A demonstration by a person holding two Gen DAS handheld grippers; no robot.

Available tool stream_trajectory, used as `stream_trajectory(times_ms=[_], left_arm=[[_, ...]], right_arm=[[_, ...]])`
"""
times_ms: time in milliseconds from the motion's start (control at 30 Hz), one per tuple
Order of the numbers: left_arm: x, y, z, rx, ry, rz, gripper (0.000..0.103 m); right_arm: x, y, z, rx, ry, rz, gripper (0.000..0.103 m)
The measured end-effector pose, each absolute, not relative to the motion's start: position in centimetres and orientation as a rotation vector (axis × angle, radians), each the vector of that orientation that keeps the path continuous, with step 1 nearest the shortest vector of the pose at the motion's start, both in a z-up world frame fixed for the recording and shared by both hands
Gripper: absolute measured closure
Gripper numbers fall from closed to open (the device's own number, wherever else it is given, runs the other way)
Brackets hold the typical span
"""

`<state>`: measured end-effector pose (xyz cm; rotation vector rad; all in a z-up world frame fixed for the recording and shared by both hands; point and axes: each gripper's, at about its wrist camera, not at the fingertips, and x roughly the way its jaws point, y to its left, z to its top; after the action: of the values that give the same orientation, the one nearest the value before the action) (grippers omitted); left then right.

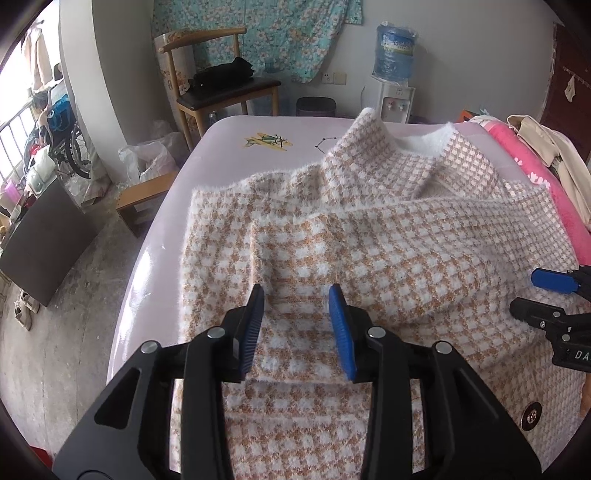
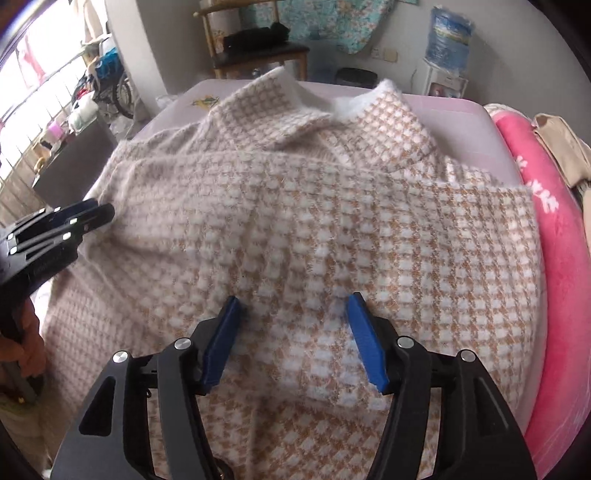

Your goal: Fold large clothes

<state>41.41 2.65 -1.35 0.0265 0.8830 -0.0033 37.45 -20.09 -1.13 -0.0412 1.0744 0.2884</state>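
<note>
Pale pink table bears a checked coat; chair behind.

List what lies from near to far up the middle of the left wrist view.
left tool → checked coat → its collar → pink tabletop → wooden chair → floral cloth on the wall.

Walls: pale, a floral cloth hanging on the far one.
Floor: bare grey concrete.
Furniture: wooden chair, water dispenser by the far wall.
Light: daylight through the barred window.
</note>
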Motion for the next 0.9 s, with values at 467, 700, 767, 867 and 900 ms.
stream_trajectory(times_ms=[467, 700, 767, 867, 900], left_arm=[[36.1, 1.9, 2.6, 0.046, 0.836, -0.047, 0.035], [31.8, 0.9, 4.2, 0.069, 0.838, -0.058, 0.02], [30.5, 0.8, 4.6, 0.063, 0.833, -0.053, 0.019], [28.7, 0.7, 4.6, 0.054, 0.837, -0.05, 0.019], [28.3, 0.6, 4.4, 0.053, 0.841, -0.047, 0.019]], right_arm=[[29.5, -23.8, 3.0, 0.069, 1.05, 0.245, 0.022], [25.7, -22.5, 1.0, 0.058, 1.054, 0.311, 0.016], [25.0, -21.4, -0.3, 0.006, 1.032, 0.345, 0.014], [24.8, -20.0, -2.5, -0.073, 1.001, 0.367, 0.014], [25.0, -19.6, -3.2, -0.104, 0.989, 0.373, 0.013]])
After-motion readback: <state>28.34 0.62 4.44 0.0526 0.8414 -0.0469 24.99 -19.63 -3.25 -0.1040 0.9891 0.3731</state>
